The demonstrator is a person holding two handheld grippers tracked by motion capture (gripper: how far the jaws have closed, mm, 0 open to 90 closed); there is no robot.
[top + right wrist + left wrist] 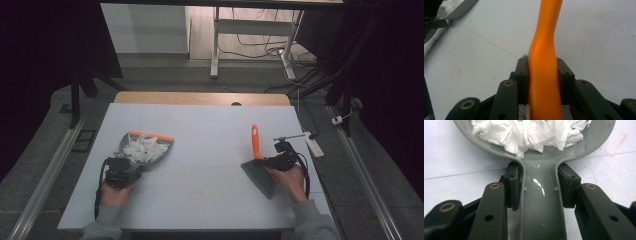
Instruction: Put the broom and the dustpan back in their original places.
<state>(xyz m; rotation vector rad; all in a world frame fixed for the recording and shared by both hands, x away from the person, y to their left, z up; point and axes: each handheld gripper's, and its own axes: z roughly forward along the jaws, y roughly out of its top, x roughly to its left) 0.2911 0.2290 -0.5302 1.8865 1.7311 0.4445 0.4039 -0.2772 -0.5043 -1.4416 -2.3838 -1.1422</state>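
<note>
A grey dustpan [131,141] with an orange front lip lies on the left of the white table [205,125], heaped with crumpled white paper [143,149]. My left gripper [122,167] is shut on its grey handle [540,195]; both pads sit against the handle's sides, with the paper [529,132] just ahead. On the right, a hand brush with an orange handle [256,142] and dark bristles [262,176] rests low on the table. My right gripper [274,161] is shut on that handle [544,37], a pad against each side. The dustpan [456,10] shows far off to the upper left.
A white power strip [315,145] lies off the table's right edge. A wooden strip [200,98] runs along the far edge. Beyond it stand a desk leg [215,45] and floor cables. Faint red marks [456,74] dot the table surface between the two tools.
</note>
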